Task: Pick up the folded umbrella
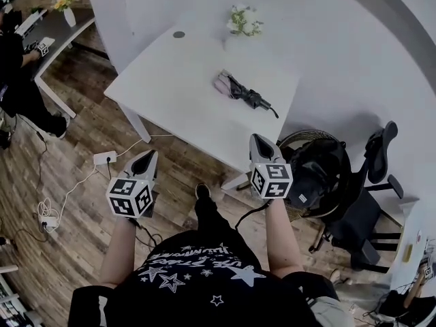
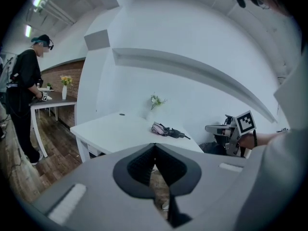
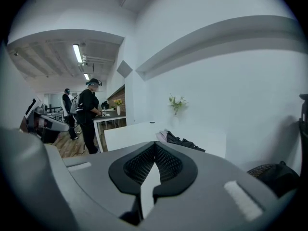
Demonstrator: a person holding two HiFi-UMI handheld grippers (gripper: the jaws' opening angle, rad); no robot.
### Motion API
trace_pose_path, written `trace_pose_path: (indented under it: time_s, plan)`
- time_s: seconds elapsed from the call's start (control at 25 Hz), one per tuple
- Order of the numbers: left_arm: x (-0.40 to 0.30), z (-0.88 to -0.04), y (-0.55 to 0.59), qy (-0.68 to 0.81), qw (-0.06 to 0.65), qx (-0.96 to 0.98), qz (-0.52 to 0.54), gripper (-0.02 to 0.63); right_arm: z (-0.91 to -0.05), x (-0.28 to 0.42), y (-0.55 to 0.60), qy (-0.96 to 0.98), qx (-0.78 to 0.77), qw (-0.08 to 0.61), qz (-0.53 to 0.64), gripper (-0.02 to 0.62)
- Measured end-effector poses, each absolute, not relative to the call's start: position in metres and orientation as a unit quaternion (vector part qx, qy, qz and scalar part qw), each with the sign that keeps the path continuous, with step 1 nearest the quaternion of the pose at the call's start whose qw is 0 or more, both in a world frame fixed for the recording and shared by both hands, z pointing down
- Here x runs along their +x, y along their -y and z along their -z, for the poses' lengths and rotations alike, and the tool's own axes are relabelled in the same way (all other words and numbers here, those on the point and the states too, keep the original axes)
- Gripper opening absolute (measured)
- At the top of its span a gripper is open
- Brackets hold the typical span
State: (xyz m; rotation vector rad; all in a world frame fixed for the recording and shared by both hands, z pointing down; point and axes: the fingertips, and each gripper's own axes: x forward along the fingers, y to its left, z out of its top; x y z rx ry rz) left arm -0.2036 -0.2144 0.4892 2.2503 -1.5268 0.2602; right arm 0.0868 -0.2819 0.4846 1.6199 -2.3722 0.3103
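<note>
The folded umbrella [image 1: 242, 92], pink and black with a black handle and strap, lies on the white table [image 1: 184, 80] near its right edge. It also shows in the left gripper view as the umbrella [image 2: 166, 130] and in the right gripper view as the umbrella [image 3: 180, 140], ahead of both jaws. My left gripper [image 1: 150, 154] hangs over the wooden floor, short of the table's near side, its jaws closed tip to tip and empty. My right gripper [image 1: 257, 139] is just off the table's near right corner, shut, with nothing between its pads.
A vase of white flowers [image 1: 244, 20] stands at the table's far edge. A black office chair [image 1: 371, 176] and a round basket with a dark bag [image 1: 310, 165] sit right of the table. A power strip and cables [image 1: 103, 157] lie on the floor. A person [image 3: 89, 109] stands at another desk.
</note>
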Motion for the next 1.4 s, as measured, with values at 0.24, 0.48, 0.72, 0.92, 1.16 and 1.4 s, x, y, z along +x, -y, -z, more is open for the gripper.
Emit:
trace_pose_path:
  time_s: [0.24, 0.48, 0.72, 0.92, 1.16, 1.4]
  plan:
    - [-0.178, -0.483, 0.276, 0.541, 0.195, 0.812, -0.1, 0.003, -0.491, 0.108, 0.344, 0.816, 0.542, 0.152, -0.131, 0.014]
    - [-0.161, -0.477, 0.329, 0.54, 0.189, 0.814, -0.101, 0.003, -0.501, 0.125, 0.397, 0.811, 0.534, 0.193, -0.14, 0.015]
    - [-0.15, -0.474, 0.373, 0.542, 0.183, 0.814, -0.103, 0.003, -0.509, 0.132, 0.447, 0.813, 0.511, 0.259, -0.101, 0.105]
    - [-0.145, -0.476, 0.403, 0.548, 0.183, 0.809, -0.105, 0.003, -0.526, 0.124, 0.479, 0.83, 0.455, 0.309, -0.095, 0.249]
    - [-0.144, -0.482, 0.433, 0.555, 0.19, 0.802, -0.112, 0.003, -0.564, 0.112, 0.508, 0.838, 0.393, 0.366, -0.096, 0.347]
    - [-0.145, -0.494, 0.454, 0.558, 0.202, 0.795, -0.124, 0.003, -0.601, 0.103, 0.526, 0.83, 0.352, 0.425, -0.079, 0.357]
